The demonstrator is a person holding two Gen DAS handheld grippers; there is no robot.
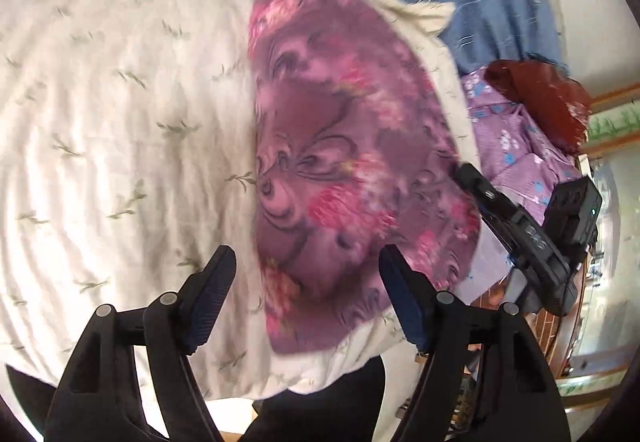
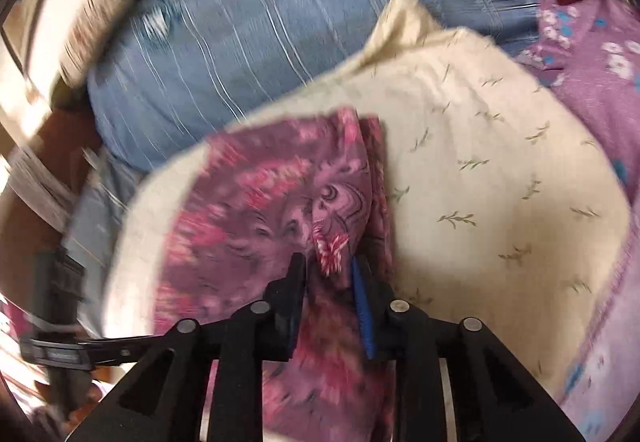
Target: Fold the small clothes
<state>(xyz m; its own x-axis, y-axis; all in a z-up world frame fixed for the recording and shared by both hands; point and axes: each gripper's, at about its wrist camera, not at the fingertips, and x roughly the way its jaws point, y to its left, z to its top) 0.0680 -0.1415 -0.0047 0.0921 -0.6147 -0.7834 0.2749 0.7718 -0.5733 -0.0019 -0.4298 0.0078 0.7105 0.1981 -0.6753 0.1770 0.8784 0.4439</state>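
A small purple garment with pink flowers (image 1: 344,162) lies on a cream pillow with a leaf print (image 1: 120,102). My left gripper (image 1: 308,258) hovers over the garment's near edge, open wide with nothing between its fingers. In the right wrist view the garment (image 2: 248,226) has a raised fold (image 2: 340,202) that runs in between the tips of my right gripper (image 2: 328,264). Its jaws stand a little apart; the blue pad is at the fold and a narrow gap shows on the other side. The right gripper's body (image 1: 520,226) is at the garment's right edge in the left wrist view.
A blue striped pillow (image 2: 260,22) lies behind the cream pillow (image 2: 480,182). Lilac cloth with blue and white flowers (image 1: 516,146) and a dark red cloth (image 1: 540,94) lie to the right. A person's dark-clothed legs (image 1: 320,402) are at the cream pillow's near edge.
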